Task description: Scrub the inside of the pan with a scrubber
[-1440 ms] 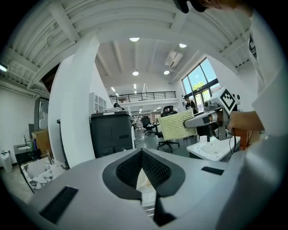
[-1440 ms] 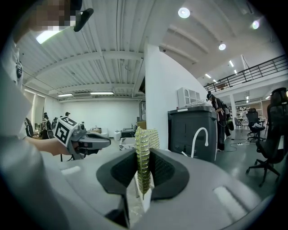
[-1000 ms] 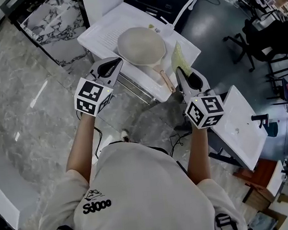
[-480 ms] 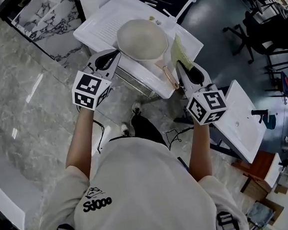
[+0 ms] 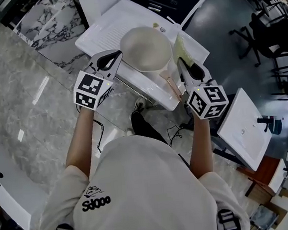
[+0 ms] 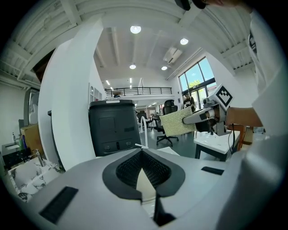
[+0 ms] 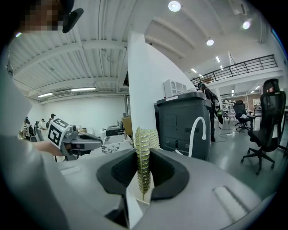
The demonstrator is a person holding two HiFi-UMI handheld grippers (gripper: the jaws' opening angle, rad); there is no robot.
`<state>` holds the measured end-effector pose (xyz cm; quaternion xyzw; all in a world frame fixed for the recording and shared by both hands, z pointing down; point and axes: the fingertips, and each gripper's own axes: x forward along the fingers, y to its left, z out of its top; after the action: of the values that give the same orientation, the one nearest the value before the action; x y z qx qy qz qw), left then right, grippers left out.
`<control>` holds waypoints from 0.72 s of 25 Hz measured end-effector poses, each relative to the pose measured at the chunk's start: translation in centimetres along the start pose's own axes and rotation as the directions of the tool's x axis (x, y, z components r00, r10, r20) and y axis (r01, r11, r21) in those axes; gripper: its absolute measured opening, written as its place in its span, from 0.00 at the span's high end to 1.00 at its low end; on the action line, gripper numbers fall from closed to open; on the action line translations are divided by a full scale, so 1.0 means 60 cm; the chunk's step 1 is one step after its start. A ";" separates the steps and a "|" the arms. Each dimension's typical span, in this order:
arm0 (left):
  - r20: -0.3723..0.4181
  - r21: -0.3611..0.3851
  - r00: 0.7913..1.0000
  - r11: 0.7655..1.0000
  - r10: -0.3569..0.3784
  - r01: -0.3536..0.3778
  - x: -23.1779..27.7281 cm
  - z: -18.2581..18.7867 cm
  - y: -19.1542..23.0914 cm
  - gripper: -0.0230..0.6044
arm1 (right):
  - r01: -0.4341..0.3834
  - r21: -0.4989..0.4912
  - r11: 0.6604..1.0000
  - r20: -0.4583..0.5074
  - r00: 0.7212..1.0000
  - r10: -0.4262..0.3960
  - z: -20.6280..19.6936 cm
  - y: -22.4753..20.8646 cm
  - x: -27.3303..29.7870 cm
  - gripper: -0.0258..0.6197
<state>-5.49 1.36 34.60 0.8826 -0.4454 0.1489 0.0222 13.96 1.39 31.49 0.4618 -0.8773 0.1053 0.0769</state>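
The pan (image 5: 145,47) sits on the white counter (image 5: 104,30), open side up. Its handle (image 5: 170,84) points back toward the person.

The right hand-held gripper (image 5: 180,62) is closed tight on the yellow-green scrubber (image 5: 180,51). It holds the scrubber by the bottom edge, so most of it sticks up past the jaws. The scrubber looks thin, light and bendy. It may fold over when pushed, so rubbing with the part close to the jaws should work best.

The left hand-held gripper (image 5: 113,55) hangs just beside the pan's near rim. Its jaws are closed with nothing in them.

The pan looks hard and smooth. It might slide when rubbed. The handle looks like the best place for the left one to hold it.
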 end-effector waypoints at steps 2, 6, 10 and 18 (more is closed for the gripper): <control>-0.007 -0.002 1.000 1.000 -0.004 0.004 0.024 0.005 0.014 0.96 | 0.000 0.002 1.000 -0.010 1.000 0.000 0.000 -0.018 0.021 0.84; -0.015 -0.011 1.000 1.000 -0.025 0.025 0.073 0.011 0.034 0.96 | -0.002 0.030 1.000 -0.036 0.999 0.003 -0.007 -0.054 0.062 0.84; -0.024 -0.027 0.999 0.999 -0.037 0.036 0.117 0.011 0.055 0.96 | -0.003 0.057 0.998 -0.059 0.998 0.006 -0.017 -0.082 0.099 0.84; -0.062 -0.038 0.998 0.999 -0.027 0.024 0.194 -0.018 0.088 0.96 | 0.006 0.128 0.992 -0.108 0.994 0.008 -0.060 -0.130 0.164 0.84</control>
<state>-3.44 -10.72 38.40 0.8825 -0.4360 0.1677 0.0542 14.98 -9.80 38.17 0.4590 -0.8634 0.1865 0.0947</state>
